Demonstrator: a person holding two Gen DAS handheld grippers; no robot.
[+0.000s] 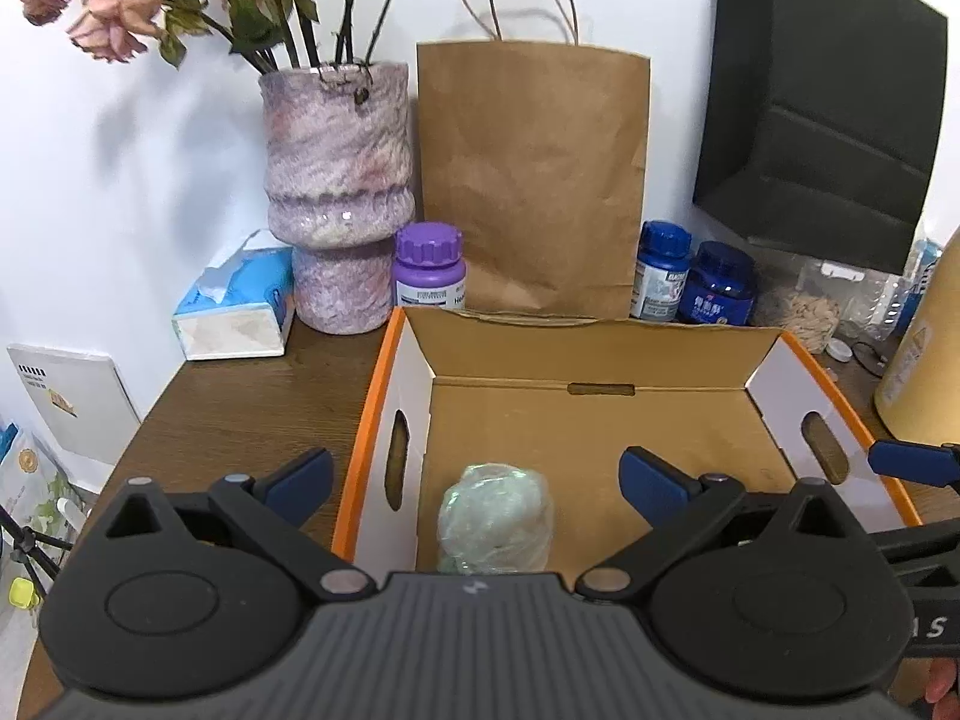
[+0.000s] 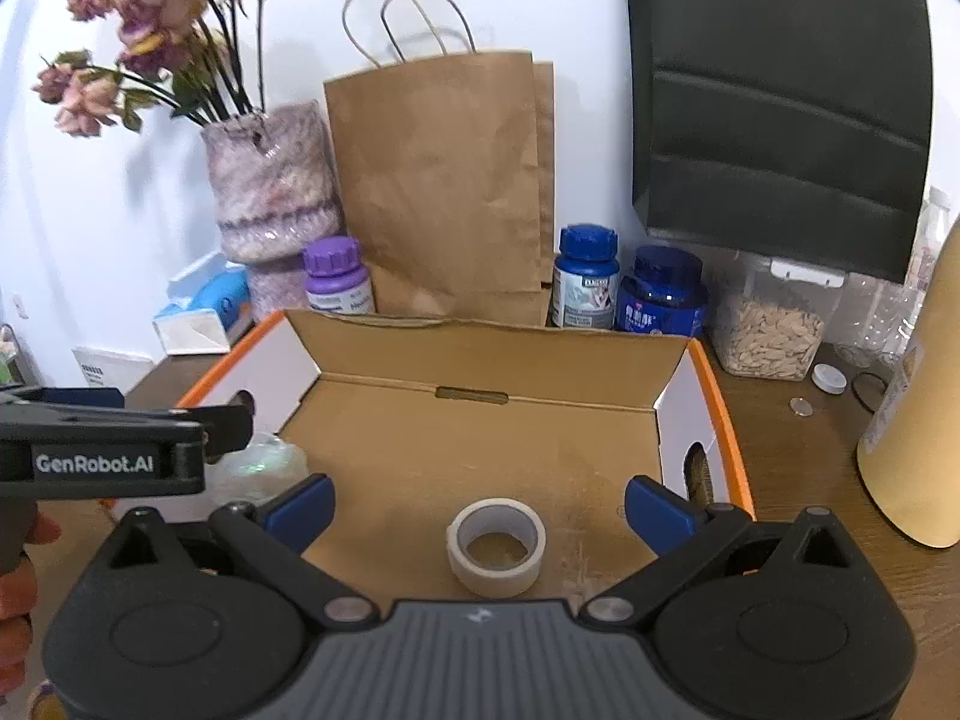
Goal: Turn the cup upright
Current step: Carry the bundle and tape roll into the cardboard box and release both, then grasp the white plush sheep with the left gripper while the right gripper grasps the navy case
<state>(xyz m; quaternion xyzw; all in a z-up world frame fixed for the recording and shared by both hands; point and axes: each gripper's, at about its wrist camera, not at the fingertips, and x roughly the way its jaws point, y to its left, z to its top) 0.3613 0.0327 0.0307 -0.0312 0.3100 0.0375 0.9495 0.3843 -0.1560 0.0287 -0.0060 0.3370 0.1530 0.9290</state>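
Observation:
A translucent pale green cup point(image 1: 495, 519) stands on the floor of an open cardboard box point(image 1: 600, 414) with an orange rim, near the box's left wall. I cannot tell which way its mouth faces. My left gripper point(image 1: 477, 480) is open, with the cup low between its blue pads and touching neither. In the right wrist view the cup point(image 2: 264, 462) shows partly behind the left gripper's black finger point(image 2: 222, 420). My right gripper point(image 2: 480, 510) is open over the box's right half, above a roll of white tape point(image 2: 497, 546), with nothing held.
Behind the box on the wooden table stand a purple vase of dried flowers point(image 1: 339, 198), a brown paper bag point(image 1: 534, 180), a purple bottle point(image 1: 429, 267), blue bottles point(image 1: 720, 285), a tissue pack point(image 1: 234, 306) and a seed jar point(image 2: 771, 336). A tall tan cylinder point(image 2: 918, 420) stands right.

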